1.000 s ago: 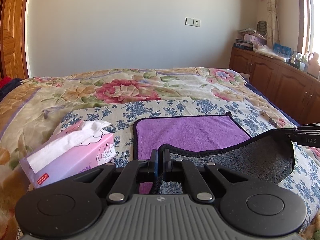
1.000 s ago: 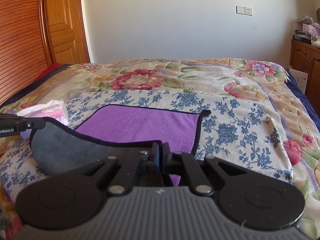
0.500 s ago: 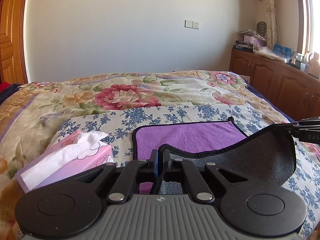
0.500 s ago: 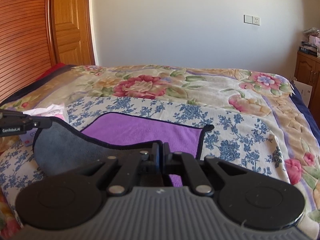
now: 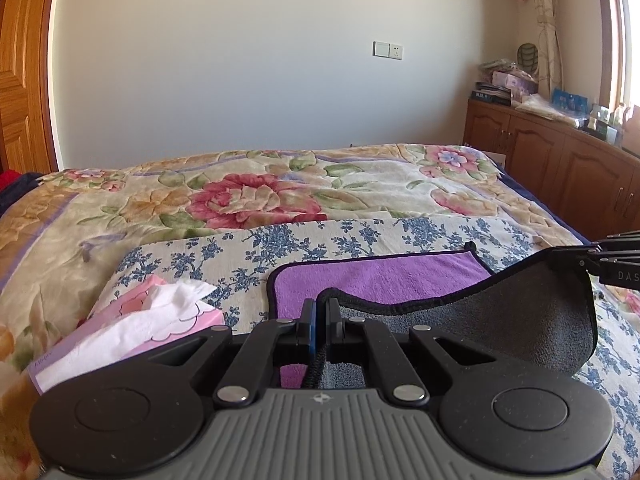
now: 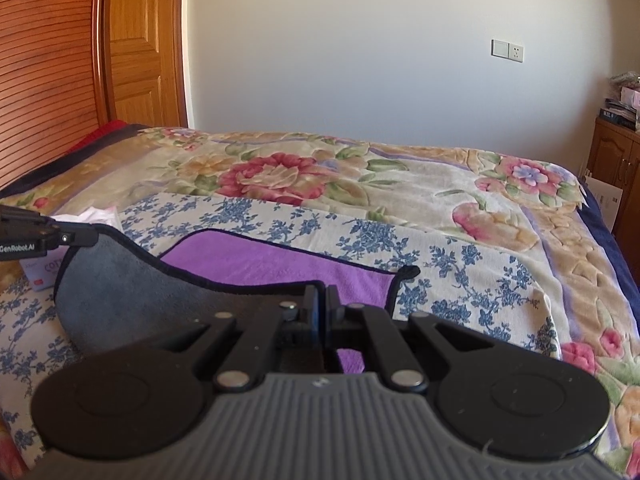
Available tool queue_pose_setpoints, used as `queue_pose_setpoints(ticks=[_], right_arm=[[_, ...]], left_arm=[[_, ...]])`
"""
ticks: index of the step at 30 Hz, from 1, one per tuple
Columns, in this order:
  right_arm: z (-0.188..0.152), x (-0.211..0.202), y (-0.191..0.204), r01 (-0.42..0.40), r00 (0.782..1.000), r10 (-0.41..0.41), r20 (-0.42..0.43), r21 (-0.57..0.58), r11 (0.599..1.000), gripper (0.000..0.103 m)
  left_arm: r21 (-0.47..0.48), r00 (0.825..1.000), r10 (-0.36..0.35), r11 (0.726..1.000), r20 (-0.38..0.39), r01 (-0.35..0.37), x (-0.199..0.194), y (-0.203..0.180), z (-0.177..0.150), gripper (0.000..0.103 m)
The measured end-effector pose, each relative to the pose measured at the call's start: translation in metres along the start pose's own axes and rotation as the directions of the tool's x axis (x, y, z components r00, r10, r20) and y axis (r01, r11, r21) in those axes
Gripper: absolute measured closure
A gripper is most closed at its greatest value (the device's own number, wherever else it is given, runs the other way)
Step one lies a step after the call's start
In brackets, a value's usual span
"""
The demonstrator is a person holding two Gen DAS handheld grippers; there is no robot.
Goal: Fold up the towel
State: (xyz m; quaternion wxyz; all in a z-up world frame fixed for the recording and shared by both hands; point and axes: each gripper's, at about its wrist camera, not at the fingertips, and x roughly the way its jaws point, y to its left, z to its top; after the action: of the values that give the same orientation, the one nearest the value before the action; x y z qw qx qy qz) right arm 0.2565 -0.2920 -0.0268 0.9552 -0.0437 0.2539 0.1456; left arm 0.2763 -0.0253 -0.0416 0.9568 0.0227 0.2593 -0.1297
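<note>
The towel (image 5: 380, 276) is purple on one face and grey on the other, with a black hem. Its far half lies flat on the blue-flowered cloth. Its near edge is lifted, so the grey underside (image 5: 500, 320) hangs between the two grippers. My left gripper (image 5: 320, 308) is shut on the near left corner. My right gripper (image 6: 321, 296) is shut on the near right corner; it also shows at the right edge of the left wrist view (image 5: 600, 258). The towel shows in the right wrist view (image 6: 272, 260) too.
A pink tissue box (image 5: 132, 328) sits on the bed just left of the towel. The blue-flowered cloth (image 5: 360, 236) lies over a flowered bedspread (image 5: 256, 196). A wooden cabinet (image 5: 560, 160) stands at the right, a wooden door (image 6: 140, 40) at the left.
Both grippers have risen and moved toward the far side with the towel's near edge. Less of the purple face shows, and the tissue box sits lower in the left wrist view.
</note>
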Motion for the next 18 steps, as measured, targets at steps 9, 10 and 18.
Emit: queue_pose_setpoints(ticks=[9, 10, 18], right_arm=[[0.010, 0.011, -0.005, -0.005, 1.000, 0.005, 0.012, -0.009, 1.000, 0.099], [0.011, 0.013, -0.006, -0.006, 1.000, 0.006, 0.012, -0.009, 1.000, 0.099], [0.014, 0.023, -0.010, -0.002, 1.000, 0.003, 0.019, -0.016, 1.000, 0.099]], left_arm=[[0.011, 1.000, 0.003, 1.000, 0.009, -0.003, 0.010, 0.002, 0.011, 0.098], [0.012, 1.000, 0.002, 1.000, 0.010, -0.003, 0.011, 0.002, 0.013, 0.098], [0.033, 1.000, 0.000, 0.999, 0.021, -0.001, 0.022, -0.002, 0.019, 0.098]])
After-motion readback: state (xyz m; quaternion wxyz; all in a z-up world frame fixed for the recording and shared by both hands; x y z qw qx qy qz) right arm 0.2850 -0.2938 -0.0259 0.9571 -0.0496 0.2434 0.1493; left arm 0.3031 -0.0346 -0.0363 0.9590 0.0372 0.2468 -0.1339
